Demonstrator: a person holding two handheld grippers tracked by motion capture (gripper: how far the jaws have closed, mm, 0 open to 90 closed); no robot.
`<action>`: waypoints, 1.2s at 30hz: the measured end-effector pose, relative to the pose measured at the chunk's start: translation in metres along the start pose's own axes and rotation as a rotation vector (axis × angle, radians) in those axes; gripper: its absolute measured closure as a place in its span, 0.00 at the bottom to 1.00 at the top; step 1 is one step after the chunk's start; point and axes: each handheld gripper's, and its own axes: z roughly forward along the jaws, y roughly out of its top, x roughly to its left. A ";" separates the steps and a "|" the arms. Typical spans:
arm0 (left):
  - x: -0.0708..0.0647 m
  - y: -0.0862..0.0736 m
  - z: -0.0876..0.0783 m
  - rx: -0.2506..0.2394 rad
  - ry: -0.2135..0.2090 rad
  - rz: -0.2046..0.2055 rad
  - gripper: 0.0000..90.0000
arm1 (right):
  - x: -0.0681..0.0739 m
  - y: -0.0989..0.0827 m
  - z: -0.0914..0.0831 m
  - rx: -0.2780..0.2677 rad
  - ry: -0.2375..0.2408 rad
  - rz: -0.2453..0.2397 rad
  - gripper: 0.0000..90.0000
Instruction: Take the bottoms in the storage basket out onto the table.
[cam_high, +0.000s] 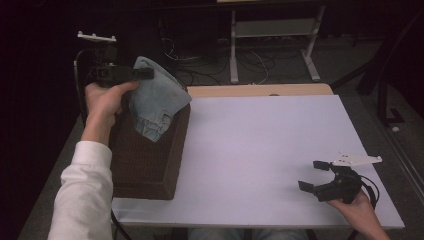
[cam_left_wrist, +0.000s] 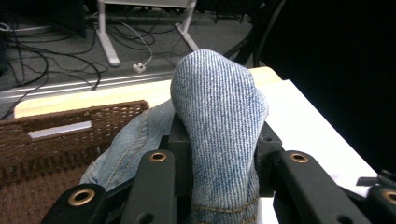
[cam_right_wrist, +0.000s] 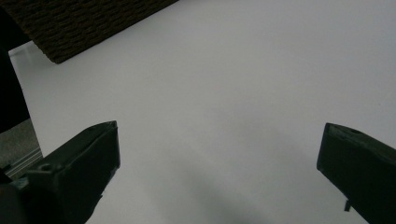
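Denim (cam_high: 157, 102) up in the air at the table's far left corner, bunched and clamped in the left gripper (cam_high: 142, 74), hanging over the back end of the basket (cam_high: 145, 160). A thick fold pokes out past the jaws; the rest drapes down, and the lower hem looks to rest on or just above the basket's rim, hard to say which. In the left gripper view the denim (cam_left_wrist: 219, 121) bulges right up between the black jaws, pale blue, ribbed weave, an orange-stitched seam at the very bottom and another seam curving off to the left. The grip is firm, jaws closed on the cloth.

Around it: the basket (cam_left_wrist: 56, 135) is dark brown wicker with a slot handle in its end wall, sitting on the left side of the white table (cam_high: 260, 150), one long side close along the table's left edge. A white sleeve (cam_high: 85, 190) runs up beside it to the left hand (cam_high: 102, 102).

Over to the near right corner, well apart from all this, the right gripper (cam_high: 312, 176) sits low in the right hand (cam_high: 357, 207), jaws spread wide, nothing between them. The right gripper view confirms it: bare table (cam_right_wrist: 224, 93) between the two jaws, the basket (cam_right_wrist: 84, 23) corner at top left. Beyond the table, cables and white frame legs (cam_high: 270, 50) on the floor.
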 end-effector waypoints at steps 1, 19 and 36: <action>-0.001 0.000 0.000 -0.002 -0.007 0.002 0.75 | 0.000 0.000 0.000 0.000 0.000 0.000 0.00; -0.041 0.009 0.005 0.054 -0.113 0.105 0.75 | 0.000 0.000 0.000 -0.002 0.001 0.000 0.00; -0.088 0.011 0.036 0.124 -0.212 0.198 0.75 | 0.000 0.000 -0.002 -0.008 0.005 -0.001 0.00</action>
